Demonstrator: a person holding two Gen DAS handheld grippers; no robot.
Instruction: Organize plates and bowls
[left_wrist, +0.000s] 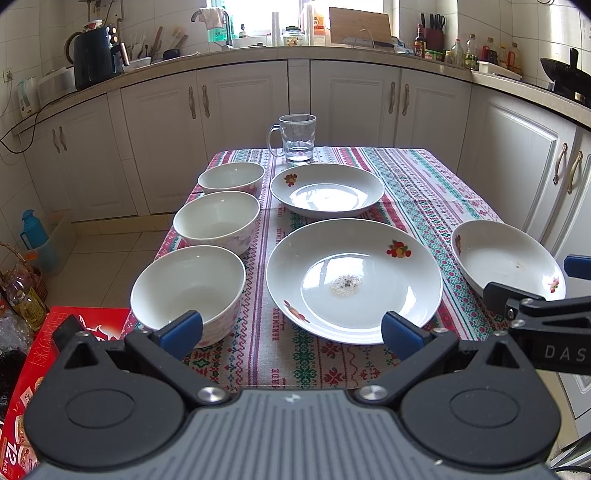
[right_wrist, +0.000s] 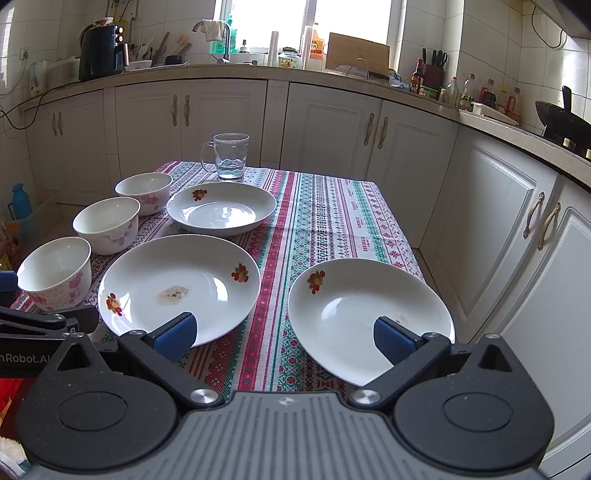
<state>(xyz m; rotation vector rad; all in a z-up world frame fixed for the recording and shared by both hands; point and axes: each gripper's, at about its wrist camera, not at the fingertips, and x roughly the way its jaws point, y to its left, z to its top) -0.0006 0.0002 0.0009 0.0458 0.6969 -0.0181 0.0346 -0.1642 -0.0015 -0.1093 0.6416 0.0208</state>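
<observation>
**So: both grippers waiting, nothing picked up yet**

The left gripper (left_wrist: 291, 330) is hanging at the bottom of its picture with its jaws spread wide and gripping nothing. The big plate (left_wrist: 354, 280) is sitting just ahead, between the blue pads. The right gripper (right_wrist: 282, 332) is waiting released too, with nothing in it. The small plate (right_wrist: 371, 317) is lying ahead and to the right, so the right hand is nearer to it. Three bowls (left_wrist: 188, 286) are lining up along the left side. Farther back, the far plate (left_wrist: 327, 188) and the glass mug (left_wrist: 297, 138) are standing mid-frame. Only the left view is showing the red box (left_wrist: 55, 354).
</observation>
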